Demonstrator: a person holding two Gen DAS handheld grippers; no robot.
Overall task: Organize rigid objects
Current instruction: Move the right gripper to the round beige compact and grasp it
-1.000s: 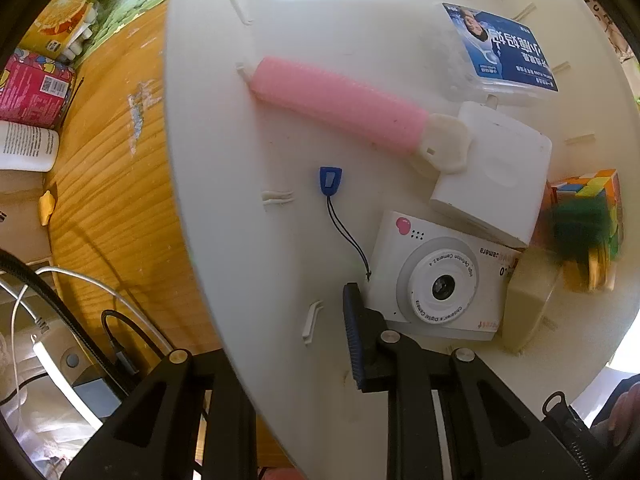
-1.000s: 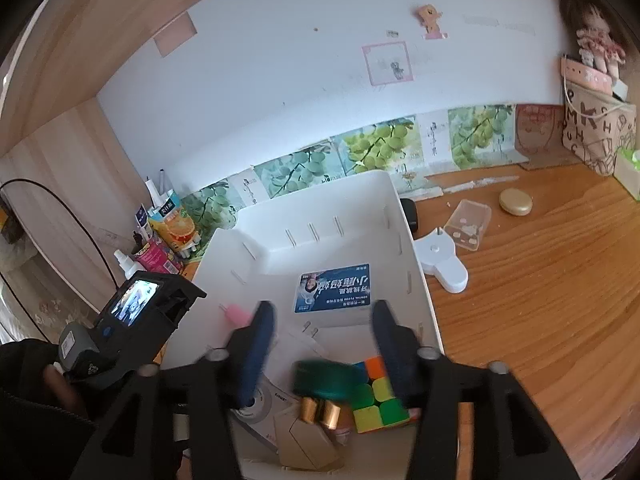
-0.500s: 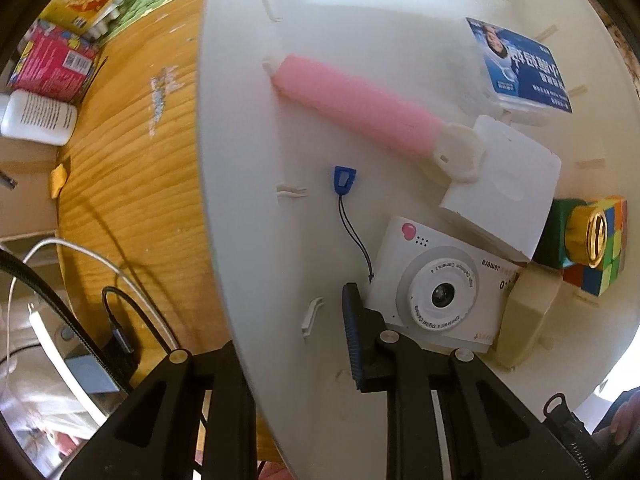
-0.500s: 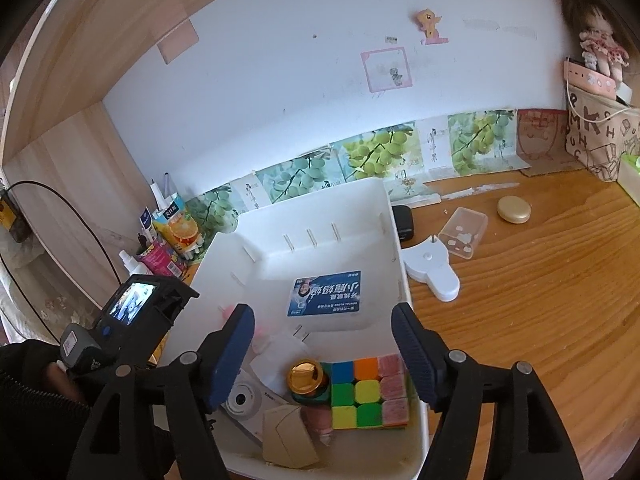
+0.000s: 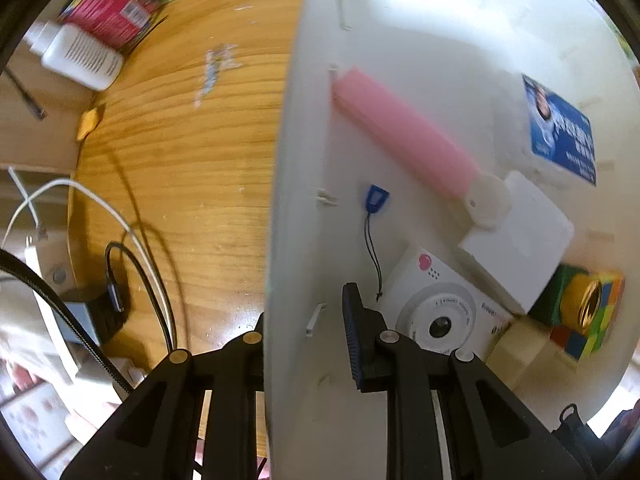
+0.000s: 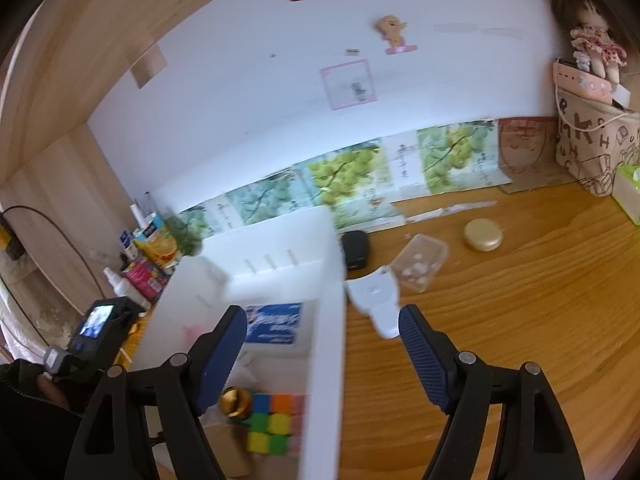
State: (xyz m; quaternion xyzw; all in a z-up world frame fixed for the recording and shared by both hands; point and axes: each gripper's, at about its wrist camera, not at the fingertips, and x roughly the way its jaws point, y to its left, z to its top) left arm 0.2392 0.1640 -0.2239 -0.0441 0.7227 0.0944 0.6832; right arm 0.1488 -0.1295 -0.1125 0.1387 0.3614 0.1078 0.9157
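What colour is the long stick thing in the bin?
Pink stick, with a white end; clearest in the left wrist view.

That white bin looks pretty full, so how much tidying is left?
Done: a toy camera, pink stick, puzzle cube and more lie in the white bin. In hand: the left gripper clamps its wall. Left: the right gripper, jaws opening and empty, faces a white gadget, clear box and gold lid on the desk.

- My left gripper (image 5: pixel 304 344) has matt black plastic arms and a ribbed blue pad.
- The white bin (image 5: pixel 296 160) looks like smooth, slightly glossy plastic.
- The tabletop (image 6: pixel 520 300) is varnished wood with visible grain.
- The bottle cap (image 5: pixel 588 306) shines like gold metal.
- The cube (image 6: pixel 270 424) has glossy coloured plastic faces.
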